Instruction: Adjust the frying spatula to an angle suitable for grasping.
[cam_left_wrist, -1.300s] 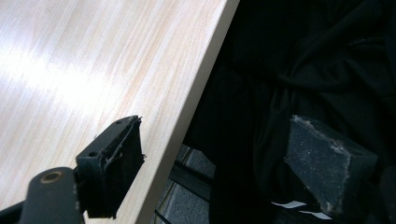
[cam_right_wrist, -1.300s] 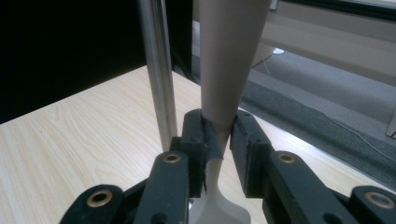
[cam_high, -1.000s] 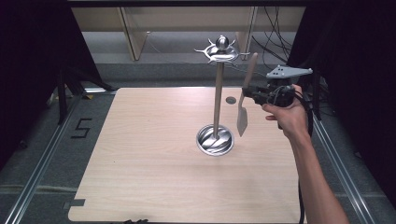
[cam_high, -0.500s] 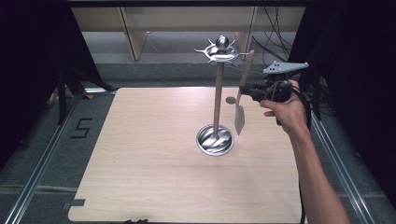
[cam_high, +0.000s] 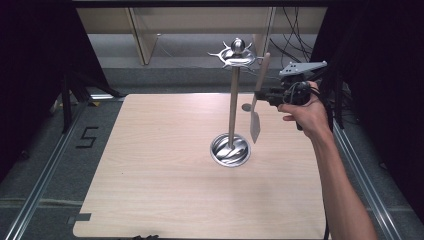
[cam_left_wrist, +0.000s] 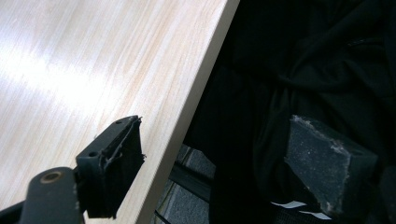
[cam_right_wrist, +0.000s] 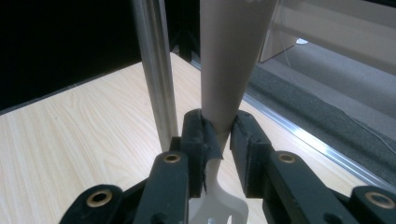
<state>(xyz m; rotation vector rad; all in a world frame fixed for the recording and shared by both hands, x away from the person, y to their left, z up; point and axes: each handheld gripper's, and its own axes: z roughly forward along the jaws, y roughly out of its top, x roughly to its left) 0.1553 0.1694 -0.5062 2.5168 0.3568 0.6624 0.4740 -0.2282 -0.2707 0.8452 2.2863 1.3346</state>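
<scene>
The right gripper has edged left toward the utensil stand, clenched on a pale, slotted spatula; open tabletop lower left. The left gripper gapes, released.

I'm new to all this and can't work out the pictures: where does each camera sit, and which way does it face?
High view: above the table, looking forward and down; forearm, right hand-held gripper gripping spatula.
Left gripper view: on left hand-held gripper, jaws apart over the table edge.
Right gripper view: along jaws clamping the spatula.
Shared: spatula beside stand.
</scene>
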